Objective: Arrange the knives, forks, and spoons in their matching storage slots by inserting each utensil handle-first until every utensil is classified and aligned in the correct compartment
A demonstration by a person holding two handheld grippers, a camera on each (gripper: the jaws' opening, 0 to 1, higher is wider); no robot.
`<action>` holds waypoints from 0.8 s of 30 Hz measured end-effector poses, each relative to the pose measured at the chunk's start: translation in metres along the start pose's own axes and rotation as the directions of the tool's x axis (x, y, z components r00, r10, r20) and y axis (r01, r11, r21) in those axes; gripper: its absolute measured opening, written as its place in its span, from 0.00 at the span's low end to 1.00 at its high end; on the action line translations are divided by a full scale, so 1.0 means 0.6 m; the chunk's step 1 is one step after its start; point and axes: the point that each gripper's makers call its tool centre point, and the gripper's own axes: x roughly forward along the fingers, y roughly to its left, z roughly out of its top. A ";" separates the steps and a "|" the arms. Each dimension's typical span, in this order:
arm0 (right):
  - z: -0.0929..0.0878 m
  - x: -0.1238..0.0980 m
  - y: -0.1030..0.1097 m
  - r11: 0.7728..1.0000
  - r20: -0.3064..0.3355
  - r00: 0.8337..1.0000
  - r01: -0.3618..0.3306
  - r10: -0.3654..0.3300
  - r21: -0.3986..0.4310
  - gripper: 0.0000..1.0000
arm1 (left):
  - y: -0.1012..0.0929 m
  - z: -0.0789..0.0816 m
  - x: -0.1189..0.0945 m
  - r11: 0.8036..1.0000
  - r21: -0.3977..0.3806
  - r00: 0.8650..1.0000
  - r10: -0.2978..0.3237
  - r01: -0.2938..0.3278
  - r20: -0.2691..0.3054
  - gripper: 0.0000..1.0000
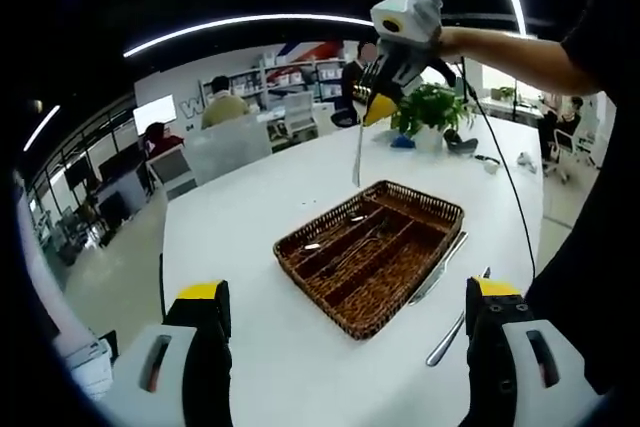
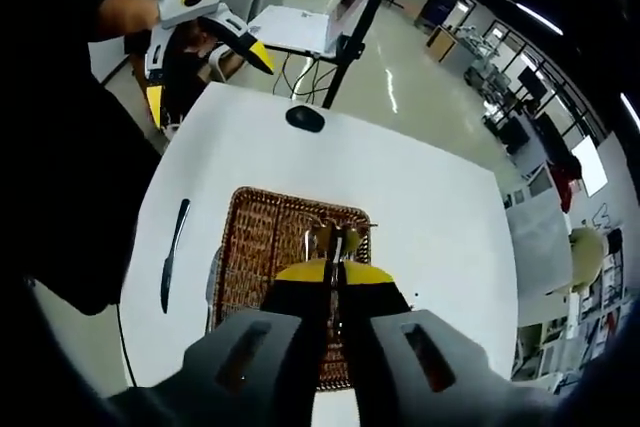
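Note:
A brown wicker cutlery tray [image 1: 318, 294] with long slots sits mid-table, and several metal utensils [image 1: 352, 237] lie in it. My right gripper [image 1: 373, 110] hangs high above the tray's far side, shut on a thin metal utensil [image 1: 357, 152] that points down; I cannot tell its kind. In the right gripper view its jaws [image 2: 335, 269] are pressed together on that utensil [image 2: 336, 239] over the tray [image 2: 258, 247]. My left gripper [image 1: 348, 347] is wide open near the table's front edge, and it also appears open at upper left [image 2: 205, 77]. Two knives [image 1: 440, 267] [image 1: 455, 332] lie beside the tray.
The round white table [image 1: 240, 237] has a potted plant [image 1: 430, 107] at its far side and a black mouse-shaped object [image 2: 305, 117] near one edge. A cable [image 1: 510, 187] trails from the right gripper. The knives [image 2: 173, 252] [image 2: 213, 277] lie close to the person's body.

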 end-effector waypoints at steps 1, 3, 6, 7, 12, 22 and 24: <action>0.000 0.000 -0.002 1.000 -0.001 1.000 0.000 0.000 -0.008 0.00 | -0.005 0.000 -0.001 1.000 -0.001 1.000 -0.005 0.005 -0.001 1.00; 0.001 0.002 -0.008 1.000 -0.007 1.000 0.001 -0.001 -0.022 0.00 | -0.007 0.000 -0.003 1.000 0.003 1.000 -0.004 0.004 0.006 1.00; 0.003 0.004 -0.017 1.000 -0.009 1.000 0.004 -0.004 -0.022 0.00 | -0.011 -0.004 -0.004 1.000 -0.007 1.000 -0.013 0.013 0.007 1.00; 0.003 0.005 -0.020 1.000 -0.009 1.000 0.007 -0.007 -0.021 0.00 | -0.011 -0.010 -0.003 1.000 -0.012 1.000 -0.017 0.017 0.004 1.00; 0.005 0.011 -0.027 1.000 -0.008 1.000 0.006 -0.007 -0.015 0.00 | -0.010 -0.026 -0.003 0.999 -0.027 1.000 -0.020 0.020 -0.006 1.00; -0.007 0.042 -0.041 1.000 -0.010 1.000 -0.002 0.002 -0.008 0.00 | -0.011 -0.040 -0.002 0.999 -0.050 1.000 -0.005 0.005 -0.002 1.00; -0.008 0.046 -0.040 1.000 -0.011 1.000 -0.002 0.002 -0.012 0.00 | -0.007 -0.040 -0.004 0.998 -0.056 1.000 0.003 -0.003 0.003 1.00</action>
